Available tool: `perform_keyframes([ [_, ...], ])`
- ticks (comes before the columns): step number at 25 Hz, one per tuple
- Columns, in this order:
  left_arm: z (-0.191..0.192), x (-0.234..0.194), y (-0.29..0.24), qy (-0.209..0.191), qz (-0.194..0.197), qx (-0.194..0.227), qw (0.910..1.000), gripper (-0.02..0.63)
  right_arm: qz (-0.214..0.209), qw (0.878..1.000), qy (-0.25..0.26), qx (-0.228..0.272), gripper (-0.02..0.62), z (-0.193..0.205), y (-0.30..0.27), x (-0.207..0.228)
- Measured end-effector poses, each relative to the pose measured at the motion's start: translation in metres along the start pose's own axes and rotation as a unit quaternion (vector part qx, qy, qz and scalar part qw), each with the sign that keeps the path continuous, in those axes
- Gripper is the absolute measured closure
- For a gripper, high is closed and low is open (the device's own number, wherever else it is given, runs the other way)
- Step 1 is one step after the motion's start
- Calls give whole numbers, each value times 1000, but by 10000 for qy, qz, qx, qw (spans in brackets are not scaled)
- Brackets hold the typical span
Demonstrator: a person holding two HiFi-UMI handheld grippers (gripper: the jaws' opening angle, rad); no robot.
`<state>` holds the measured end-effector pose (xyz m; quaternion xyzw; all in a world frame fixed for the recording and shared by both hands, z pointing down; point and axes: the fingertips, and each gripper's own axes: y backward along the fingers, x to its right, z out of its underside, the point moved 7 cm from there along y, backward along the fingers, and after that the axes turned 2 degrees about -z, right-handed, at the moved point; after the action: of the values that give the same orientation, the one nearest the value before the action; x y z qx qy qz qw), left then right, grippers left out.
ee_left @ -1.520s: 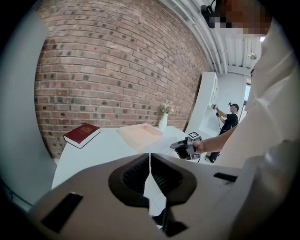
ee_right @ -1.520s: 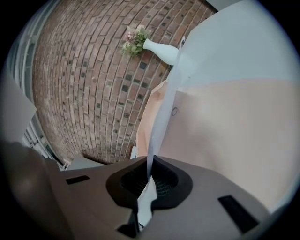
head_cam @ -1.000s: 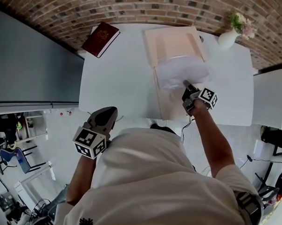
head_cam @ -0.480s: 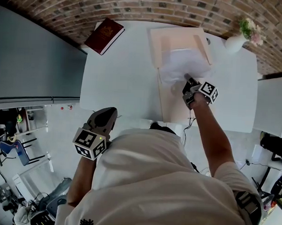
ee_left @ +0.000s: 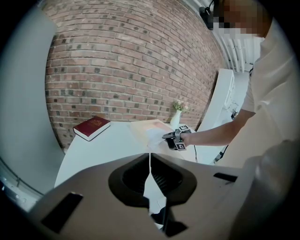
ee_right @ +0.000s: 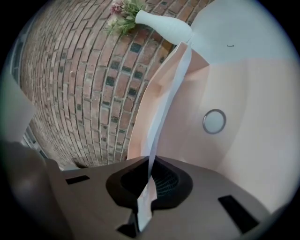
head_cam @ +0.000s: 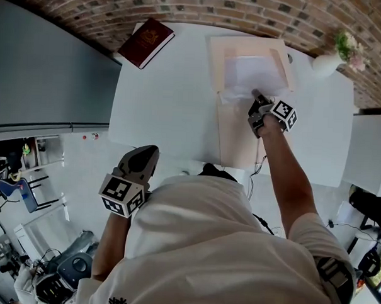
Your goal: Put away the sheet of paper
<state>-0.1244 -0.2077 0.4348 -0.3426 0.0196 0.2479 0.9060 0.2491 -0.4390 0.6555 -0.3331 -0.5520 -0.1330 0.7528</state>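
A white sheet of paper, pinched at its near edge by the closed jaws of the right gripper, is spread over the far half of an open pink folder on a white table, while the left gripper is held short of the table, jaws pressed together on nothing.

Bare tabletop btwn book & folder; vase far corner
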Motion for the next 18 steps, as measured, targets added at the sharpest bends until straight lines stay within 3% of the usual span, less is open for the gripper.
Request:
perform_keyframes([
  [18, 2, -5, 12, 272, -341, -5, 9991, 577, 153, 9999, 16, -7, 568, -21, -43, -8],
])
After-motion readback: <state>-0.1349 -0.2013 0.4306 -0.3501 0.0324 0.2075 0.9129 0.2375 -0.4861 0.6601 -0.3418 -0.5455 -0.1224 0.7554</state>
